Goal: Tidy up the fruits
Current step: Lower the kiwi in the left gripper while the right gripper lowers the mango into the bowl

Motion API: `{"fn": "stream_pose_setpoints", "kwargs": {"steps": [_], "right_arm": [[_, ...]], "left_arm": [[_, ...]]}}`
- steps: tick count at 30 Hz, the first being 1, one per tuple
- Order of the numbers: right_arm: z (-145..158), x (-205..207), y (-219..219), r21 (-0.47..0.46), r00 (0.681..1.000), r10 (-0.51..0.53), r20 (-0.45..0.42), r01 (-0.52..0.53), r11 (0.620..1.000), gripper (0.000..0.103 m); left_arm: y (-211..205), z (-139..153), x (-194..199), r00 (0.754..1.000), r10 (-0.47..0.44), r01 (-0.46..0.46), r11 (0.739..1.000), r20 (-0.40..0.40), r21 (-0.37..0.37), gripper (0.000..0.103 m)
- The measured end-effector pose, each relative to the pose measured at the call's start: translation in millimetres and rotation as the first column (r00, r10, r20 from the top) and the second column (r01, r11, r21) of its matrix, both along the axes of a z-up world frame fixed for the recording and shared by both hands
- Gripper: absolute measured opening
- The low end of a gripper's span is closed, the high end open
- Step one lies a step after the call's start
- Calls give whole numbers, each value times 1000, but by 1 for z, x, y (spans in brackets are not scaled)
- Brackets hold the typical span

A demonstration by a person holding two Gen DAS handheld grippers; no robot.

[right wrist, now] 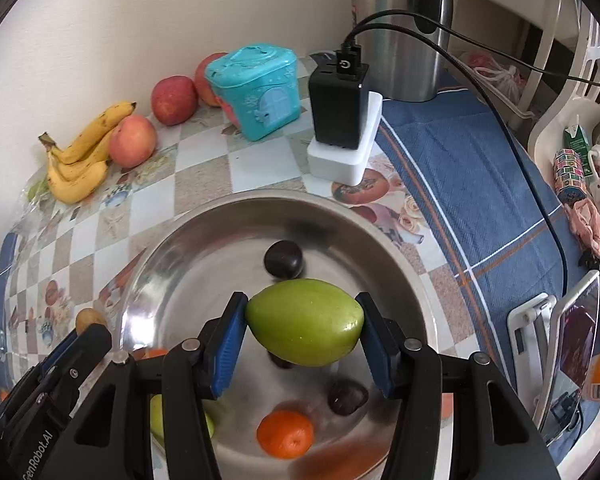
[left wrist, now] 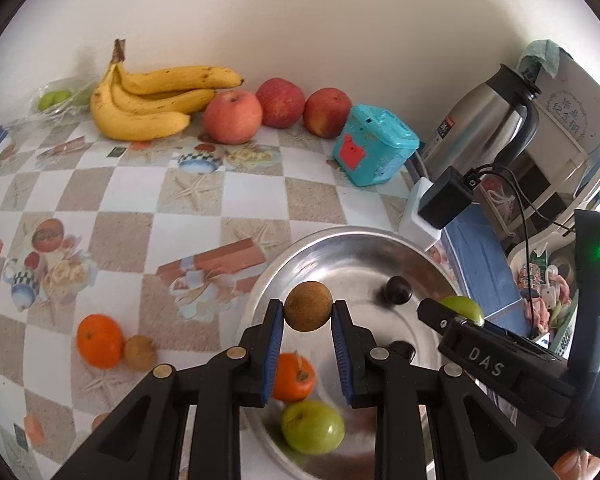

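Left wrist view. Left gripper [left wrist: 308, 312] closed on a small round brown fruit [left wrist: 308, 306], blue fingers [left wrist: 275, 336] pressing its two sides, carried above the near-left part of the steel bowl [left wrist: 296, 252]. In the bowl below: one tangerine [left wrist: 294, 376], one green fruit [left wrist: 312, 426], one dark plum-like fruit [left wrist: 398, 290]. Second green fruit [left wrist: 462, 308] partly hidden behind the right gripper's body. Outside the bowl, on the tabletop [left wrist: 132, 192] toward its near-left: an orange [left wrist: 99, 340] touching another small brown fruit [left wrist: 140, 352]. Along the far edge by the wall: banana bunch [left wrist: 148, 100], three red apples [left wrist: 233, 117], teal lidded box [left wrist: 374, 146], bagged green fruits at the far-left corner.

Right wrist view. Right gripper [right wrist: 304, 322] part-open, clamped on a large green fruit [right wrist: 305, 322] – fingers [right wrist: 228, 340] bearing on its two ends – held over the middle of the bowl [right wrist: 380, 232]. Bowl contents here: dark fruit [right wrist: 283, 259] toward the far side, another dark one [right wrist: 347, 398], tangerine [right wrist: 285, 434] near, green fruit low left mostly hidden behind the gripper.

Step judged: both fruits about to be set into the bowl. Best lowered close to the bowl floor before release – round fruit on bare steel likely to roll. Open floor between the dark fruits suits the green one; the brown one better placed clear of the tangerine. One release at a time, to avoid the grippers knocking together.
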State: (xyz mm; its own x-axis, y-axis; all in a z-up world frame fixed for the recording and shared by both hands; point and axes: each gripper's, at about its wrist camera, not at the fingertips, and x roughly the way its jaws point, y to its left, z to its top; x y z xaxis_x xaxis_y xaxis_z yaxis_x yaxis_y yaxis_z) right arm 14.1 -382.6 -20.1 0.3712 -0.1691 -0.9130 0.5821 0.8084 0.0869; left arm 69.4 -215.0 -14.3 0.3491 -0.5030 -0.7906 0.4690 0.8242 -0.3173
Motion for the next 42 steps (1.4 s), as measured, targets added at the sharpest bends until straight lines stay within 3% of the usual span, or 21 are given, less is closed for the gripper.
{"fn": "stream_pose_setpoints", "kwargs": {"steps": [3,11,42], "right_arm": [[-2,2,-5,-14,1000,-4,-6,4,1000,56],[-14,5,-12,-21,999,-19,-32,18,1000,56],[-34,9,-13,24,995,-36,-89,39,999,57]], "left_arm": [[-7,-2,1,1000,-8,8,1000,23,8,26],[-10,-21,14,1000,-2,2,1000,-27,2,26],[-24,-34,10,997,-62,66,996,-54,57,27]]}}
